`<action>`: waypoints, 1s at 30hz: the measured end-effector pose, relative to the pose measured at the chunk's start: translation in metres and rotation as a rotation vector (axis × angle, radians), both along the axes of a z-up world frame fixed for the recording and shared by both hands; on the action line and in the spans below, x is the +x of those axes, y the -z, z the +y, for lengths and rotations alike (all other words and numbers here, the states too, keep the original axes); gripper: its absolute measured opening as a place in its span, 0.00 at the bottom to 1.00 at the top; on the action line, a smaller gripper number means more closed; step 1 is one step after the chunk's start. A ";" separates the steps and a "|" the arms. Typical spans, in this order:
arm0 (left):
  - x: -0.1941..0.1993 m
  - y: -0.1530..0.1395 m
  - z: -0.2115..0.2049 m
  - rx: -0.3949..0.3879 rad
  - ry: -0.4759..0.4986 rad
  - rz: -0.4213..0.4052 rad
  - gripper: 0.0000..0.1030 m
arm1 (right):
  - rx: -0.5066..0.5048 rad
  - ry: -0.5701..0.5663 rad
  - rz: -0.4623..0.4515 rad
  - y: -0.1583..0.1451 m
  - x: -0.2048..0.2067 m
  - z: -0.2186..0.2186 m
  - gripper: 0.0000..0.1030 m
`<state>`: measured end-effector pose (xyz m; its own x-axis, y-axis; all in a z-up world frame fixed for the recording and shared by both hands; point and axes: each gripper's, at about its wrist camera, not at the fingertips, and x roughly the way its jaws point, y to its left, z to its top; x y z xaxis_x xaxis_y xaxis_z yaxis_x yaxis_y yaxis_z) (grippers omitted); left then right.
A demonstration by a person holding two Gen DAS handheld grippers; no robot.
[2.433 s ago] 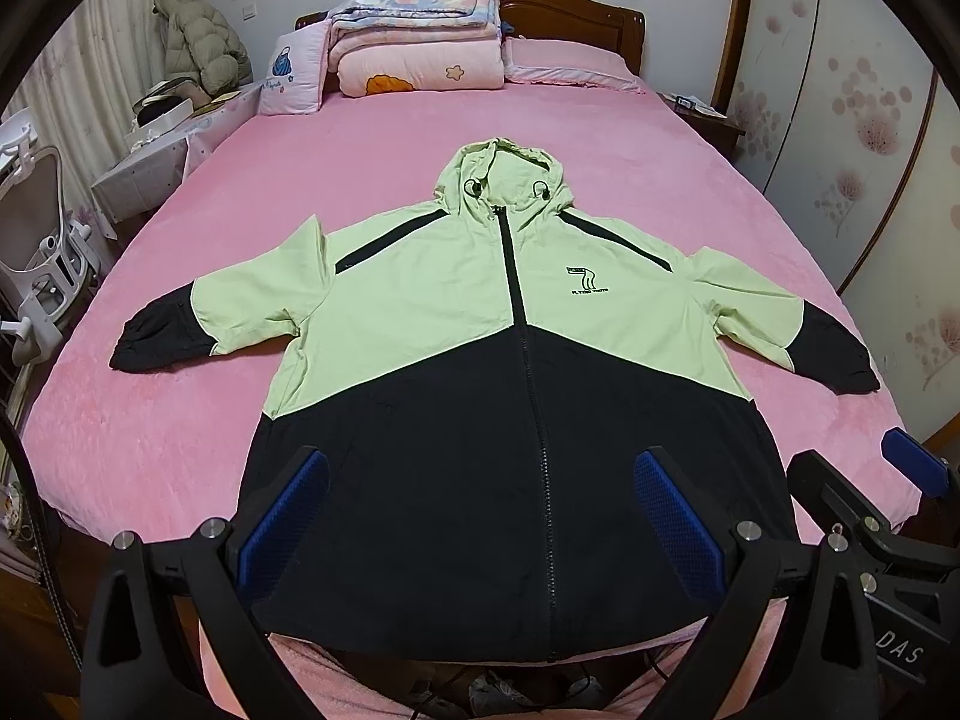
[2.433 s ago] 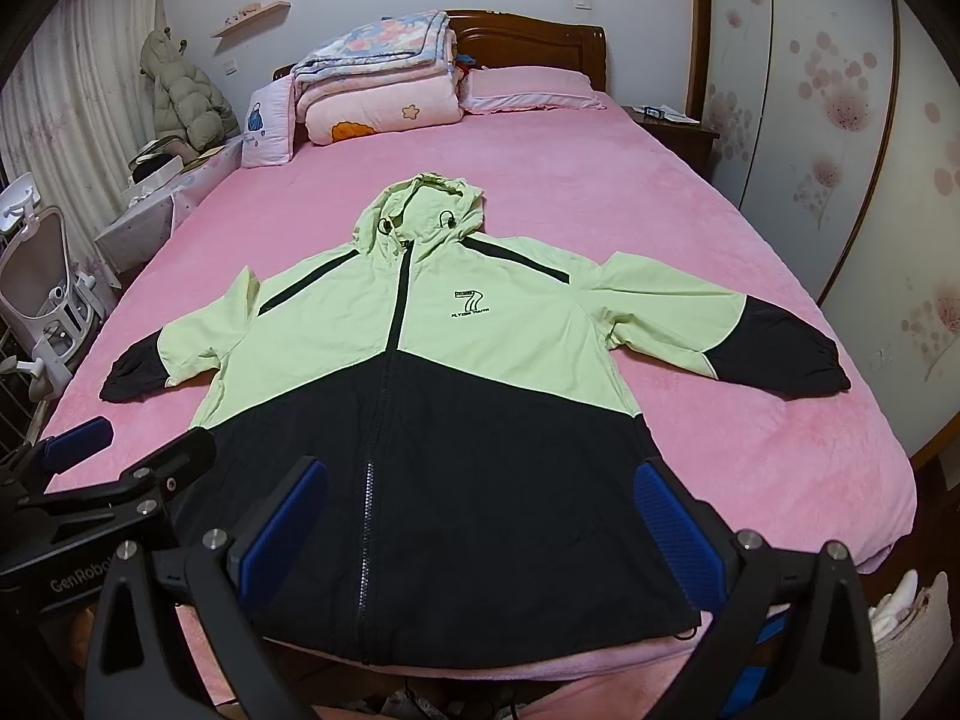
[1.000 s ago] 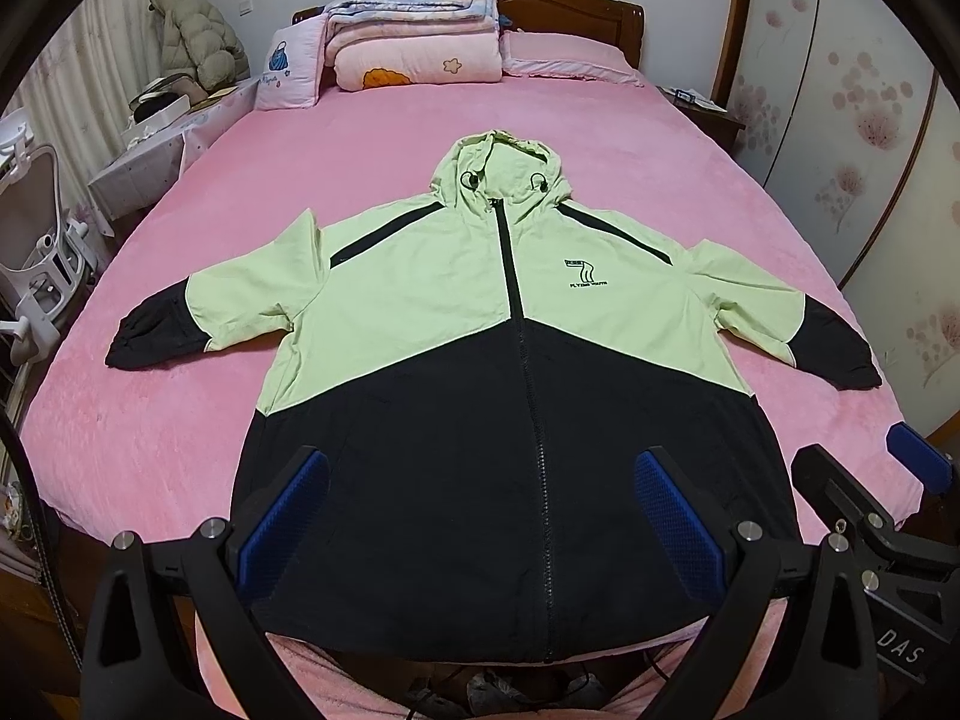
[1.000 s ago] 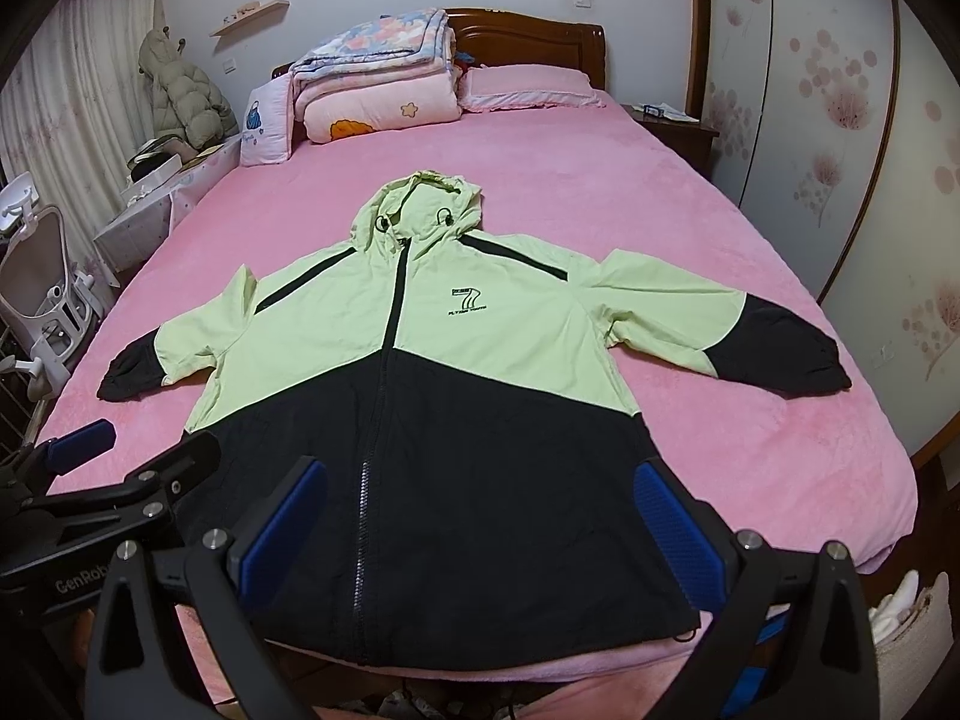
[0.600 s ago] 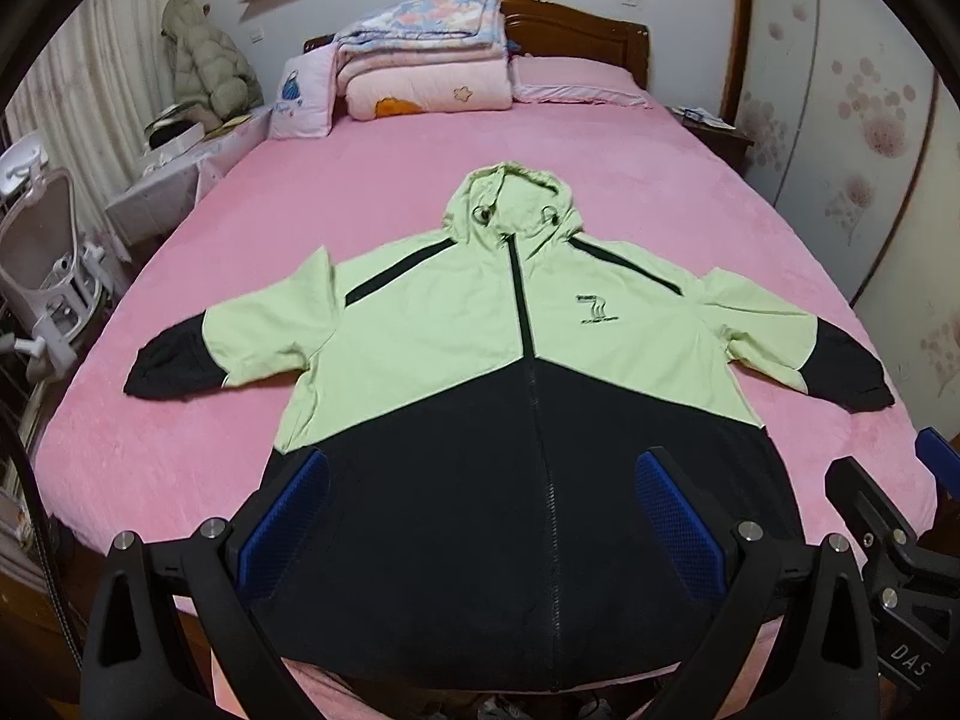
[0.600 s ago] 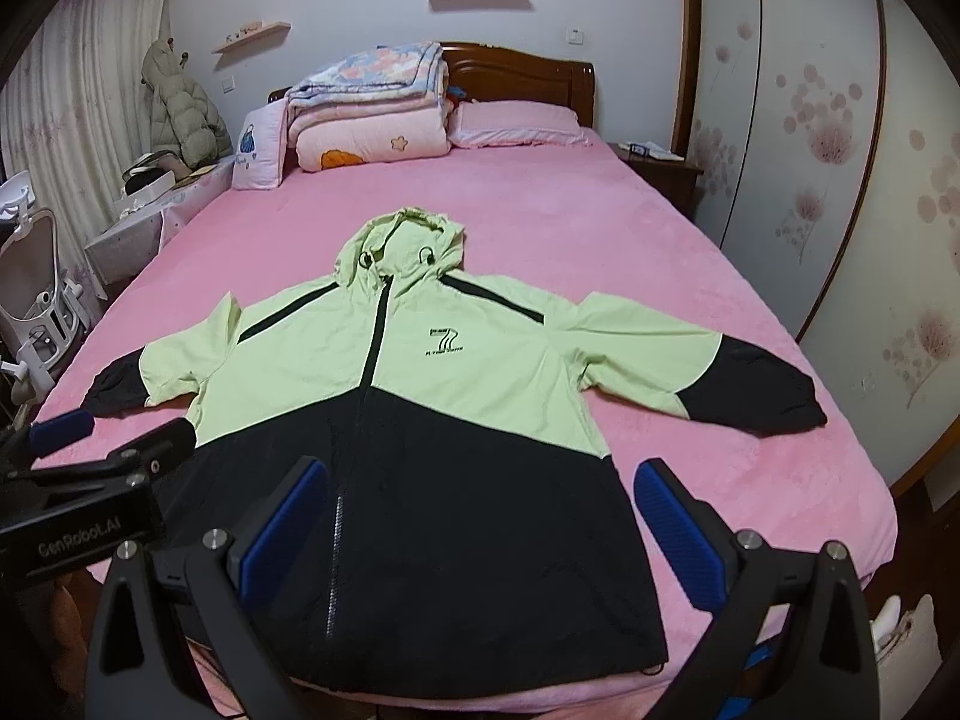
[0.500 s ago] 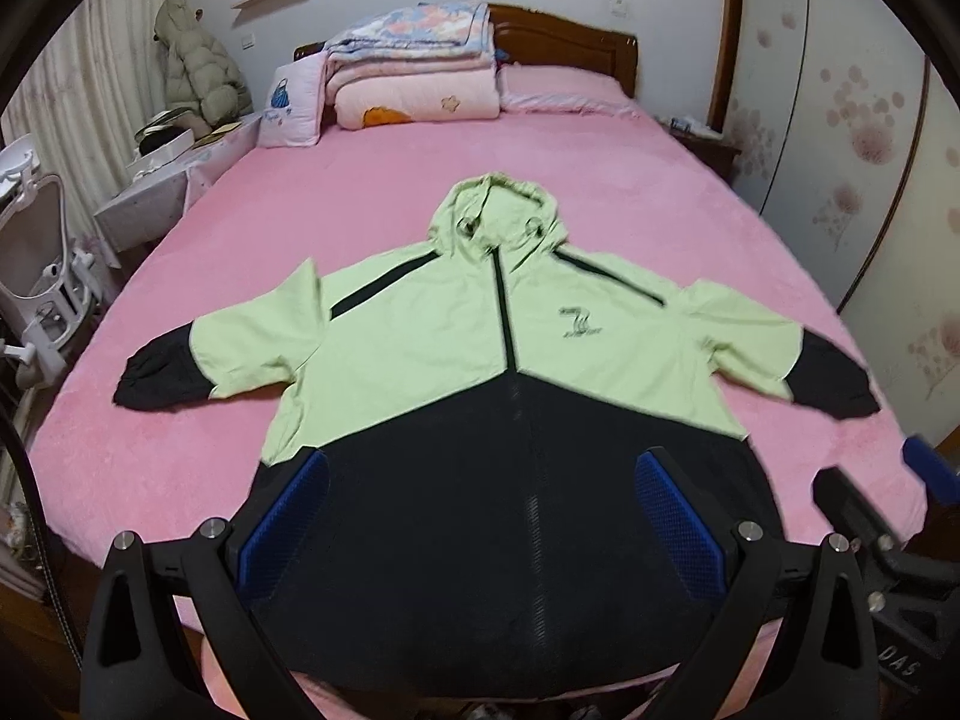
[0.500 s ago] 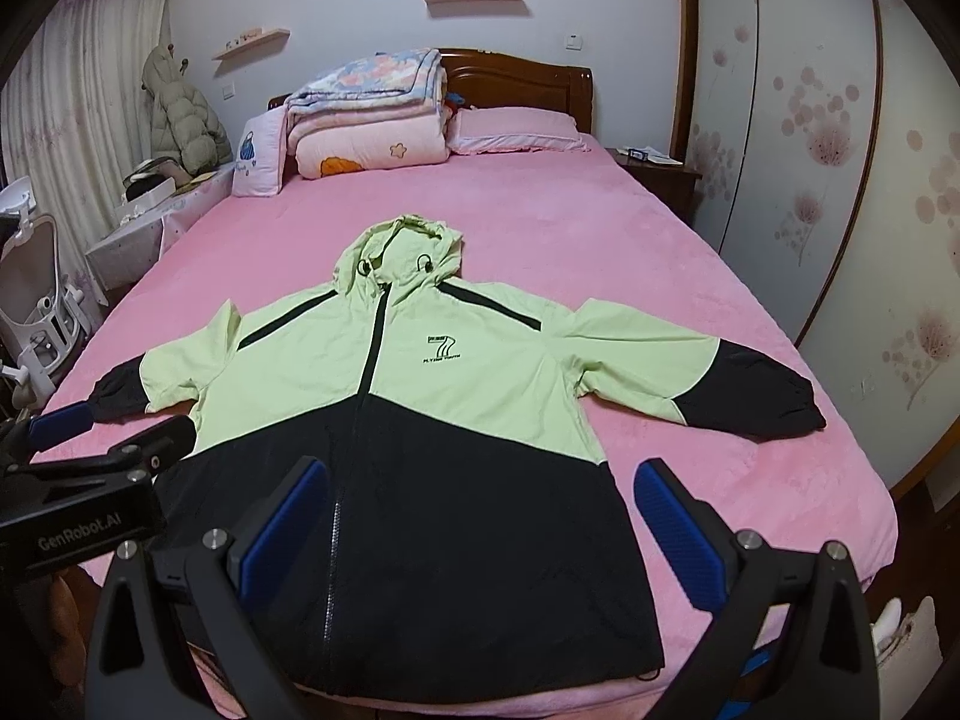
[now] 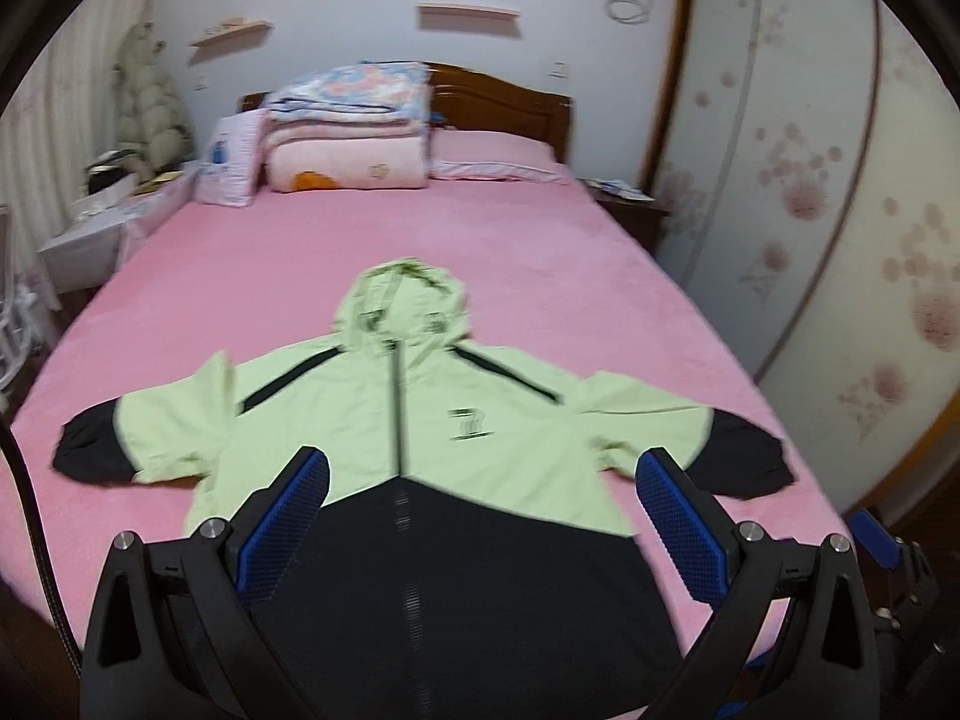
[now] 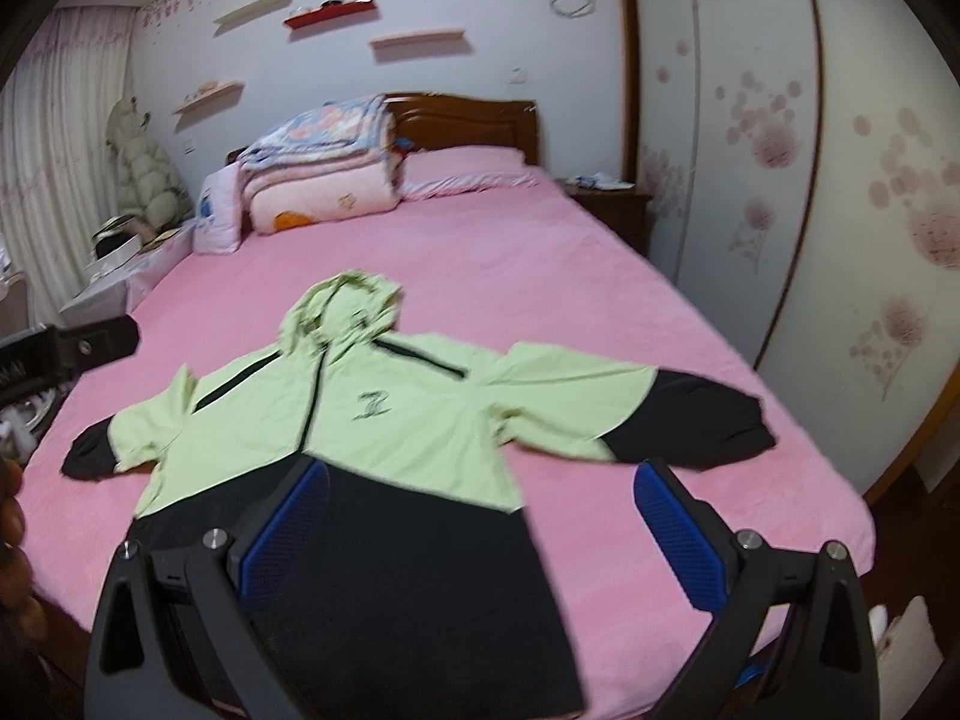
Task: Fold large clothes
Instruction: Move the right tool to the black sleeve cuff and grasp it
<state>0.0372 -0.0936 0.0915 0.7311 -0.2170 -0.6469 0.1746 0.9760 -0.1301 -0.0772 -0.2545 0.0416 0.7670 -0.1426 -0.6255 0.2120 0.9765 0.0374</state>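
A large hooded jacket (image 9: 420, 420), light green above and black below, lies flat and zipped on the pink bed (image 9: 480, 240), sleeves spread to both sides. It also shows in the right wrist view (image 10: 372, 420). My left gripper (image 9: 480, 516) is open and empty, raised above the jacket's black hem. My right gripper (image 10: 480, 516) is open and empty, above the hem's right side near the black right cuff (image 10: 708, 414). The left gripper's body (image 10: 66, 348) shows at the left edge of the right wrist view.
Folded quilts (image 9: 348, 138) and pillows (image 9: 492, 156) are stacked at the wooden headboard. A cluttered side table (image 9: 102, 216) stands left of the bed. A nightstand (image 10: 612, 204) and floral wardrobe doors (image 10: 840, 180) are on the right.
Both grippers have risen and tilted upward, so more wall and shelves show and the jacket sits lower in view. The jacket has not moved. Both stay open.
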 end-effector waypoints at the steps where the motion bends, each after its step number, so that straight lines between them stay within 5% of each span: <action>1: 0.004 -0.004 -0.009 -0.015 0.027 -0.001 0.99 | -0.003 0.017 -0.008 -0.003 0.001 -0.012 0.99; 14: 0.062 -0.014 -0.130 -0.017 0.169 -0.097 0.99 | -0.073 0.265 -0.063 -0.022 0.017 -0.156 0.99; 22: 0.133 0.057 -0.201 -0.014 0.192 -0.031 0.99 | -0.048 0.348 0.017 0.016 0.047 -0.227 0.92; 30: 0.182 0.170 -0.270 -0.016 0.208 0.142 0.99 | 0.043 0.421 0.166 0.091 0.080 -0.288 0.90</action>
<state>0.2191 -0.3639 -0.0781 0.5714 -0.3644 -0.7353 0.3507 0.9185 -0.1826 0.0025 -0.5427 -0.0499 0.5362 -0.3921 -0.7474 0.5973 0.8020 0.0077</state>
